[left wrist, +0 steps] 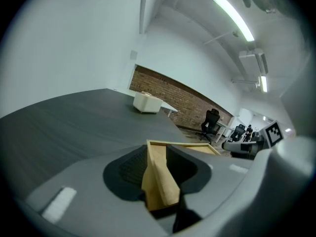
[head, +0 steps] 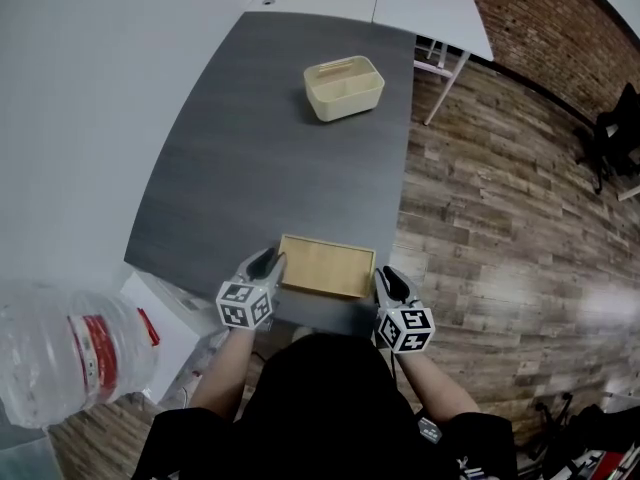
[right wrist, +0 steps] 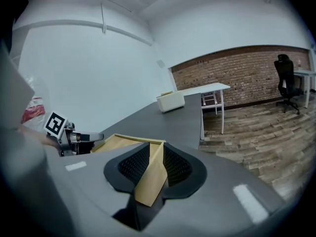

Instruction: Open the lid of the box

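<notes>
- left gripper [head: 268,262], right gripper [head: 391,281]: grey shells, black ribbed pads [right wrist: 132,166]
- each carries a white cube [head: 245,305] with black square markers
- person wears a black short-sleeved top [head: 320,408]

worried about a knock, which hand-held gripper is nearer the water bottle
Left hand-held gripper: at the box's end facing the water bottle; right hand-held gripper: at the far end.

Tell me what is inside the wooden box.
The wooden box is shut: only its flat tan lid shows. Whatever is inside is covered and cannot be seen.
</notes>
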`<state>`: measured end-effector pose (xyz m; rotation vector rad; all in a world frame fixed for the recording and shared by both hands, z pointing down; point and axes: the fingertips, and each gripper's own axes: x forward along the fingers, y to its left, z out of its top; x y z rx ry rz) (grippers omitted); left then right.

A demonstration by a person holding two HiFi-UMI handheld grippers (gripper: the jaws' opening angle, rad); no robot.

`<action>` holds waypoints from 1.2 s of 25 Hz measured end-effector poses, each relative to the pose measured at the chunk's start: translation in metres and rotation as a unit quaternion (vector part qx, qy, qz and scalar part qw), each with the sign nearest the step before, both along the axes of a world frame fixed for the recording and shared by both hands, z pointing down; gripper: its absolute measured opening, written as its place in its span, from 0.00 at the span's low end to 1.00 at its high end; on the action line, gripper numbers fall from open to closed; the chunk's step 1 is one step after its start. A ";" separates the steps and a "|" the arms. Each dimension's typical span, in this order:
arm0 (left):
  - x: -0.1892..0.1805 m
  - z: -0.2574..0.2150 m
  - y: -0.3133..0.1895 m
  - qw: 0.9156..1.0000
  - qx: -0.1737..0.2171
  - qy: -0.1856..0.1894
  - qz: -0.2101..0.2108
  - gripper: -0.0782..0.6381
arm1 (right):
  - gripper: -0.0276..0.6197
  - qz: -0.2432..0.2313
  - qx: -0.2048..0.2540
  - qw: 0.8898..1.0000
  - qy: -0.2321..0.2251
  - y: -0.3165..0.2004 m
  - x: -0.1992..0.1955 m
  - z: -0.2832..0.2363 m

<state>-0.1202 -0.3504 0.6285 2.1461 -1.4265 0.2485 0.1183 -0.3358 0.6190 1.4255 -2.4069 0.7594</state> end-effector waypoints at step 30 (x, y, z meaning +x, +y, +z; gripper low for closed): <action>-0.001 0.013 0.002 0.999 -0.030 0.014 0.005 0.18 | 0.21 0.015 -0.070 0.997 -0.005 -0.009 -0.014 0.028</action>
